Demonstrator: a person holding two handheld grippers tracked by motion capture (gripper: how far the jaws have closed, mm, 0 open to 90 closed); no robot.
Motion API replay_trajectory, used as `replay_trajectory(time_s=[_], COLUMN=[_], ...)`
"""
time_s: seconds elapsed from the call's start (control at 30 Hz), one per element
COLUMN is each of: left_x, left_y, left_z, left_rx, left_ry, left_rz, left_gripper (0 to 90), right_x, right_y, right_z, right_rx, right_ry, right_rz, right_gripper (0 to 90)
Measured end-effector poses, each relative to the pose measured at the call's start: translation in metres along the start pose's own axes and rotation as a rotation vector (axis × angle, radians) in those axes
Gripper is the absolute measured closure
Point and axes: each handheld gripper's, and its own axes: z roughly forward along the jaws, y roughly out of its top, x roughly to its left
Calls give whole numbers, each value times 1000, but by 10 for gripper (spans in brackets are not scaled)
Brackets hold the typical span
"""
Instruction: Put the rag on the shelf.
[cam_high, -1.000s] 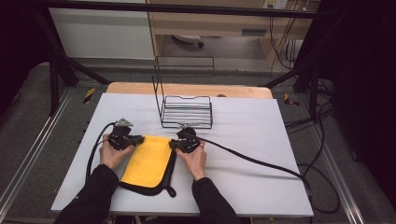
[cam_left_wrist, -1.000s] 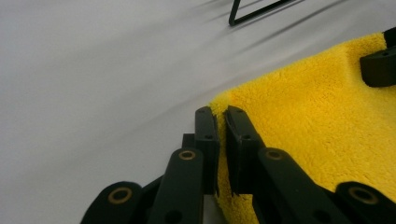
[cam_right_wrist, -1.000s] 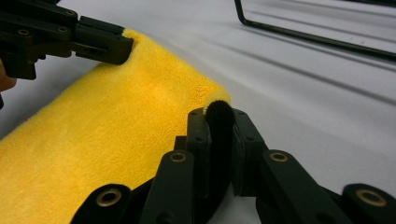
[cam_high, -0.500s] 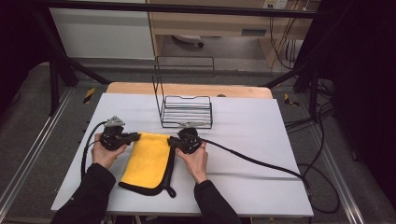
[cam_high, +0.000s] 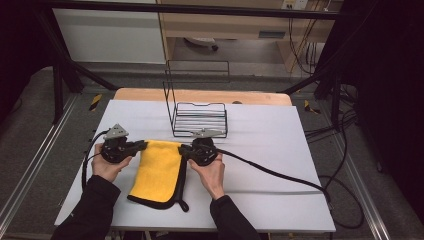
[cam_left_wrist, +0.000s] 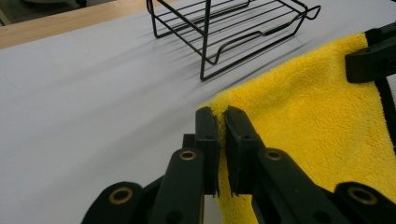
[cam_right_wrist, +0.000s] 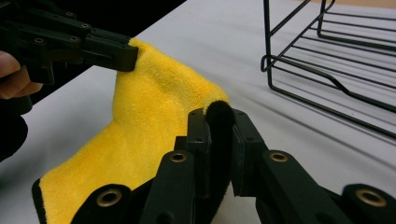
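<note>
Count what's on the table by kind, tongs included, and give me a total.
Yellow cloth: 1
Black wire rack: 1
Tongs: 2, the left tongs and the right tongs, each shut on a far corner of the cloth
Total: 4

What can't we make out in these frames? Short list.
- High view: whether each gripper's pads pinch the yellow cloth; too small, and the left gripper and right gripper bodies cover the corners.
- Left gripper view: the cloth's near end, cut off by the bottom edge and hidden behind the jaws.
- Right gripper view: the wire rack top, cut off by the frame's upper edge.
- High view: the cloth's underside, since it lies on the table.
</note>
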Motion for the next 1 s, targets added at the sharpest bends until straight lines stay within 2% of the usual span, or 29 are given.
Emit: replay_trajectory(time_s=[0.23, 0.57, 0.9, 1.0], left_x=[0, -8, -17, -20], left_y=[2, 13, 20, 22], left_z=[-20, -42, -52, -54], left_rx=[-46, -123, -185, -214], left_ry=[3, 6, 16, 21], left_rz=[-2, 0, 0, 11], left_gripper=[843, 843, 843, 843], right_x=[11, 21, 25, 25], right_y=[9, 22, 31, 34], right_z=[-6, -22, -37, -41], right_rx=[-39, -100, -157, -170], right_ry=[8, 8, 8, 13], right_rz=[-40, -89, -118, -125], right_gripper=[804, 805, 805, 805])
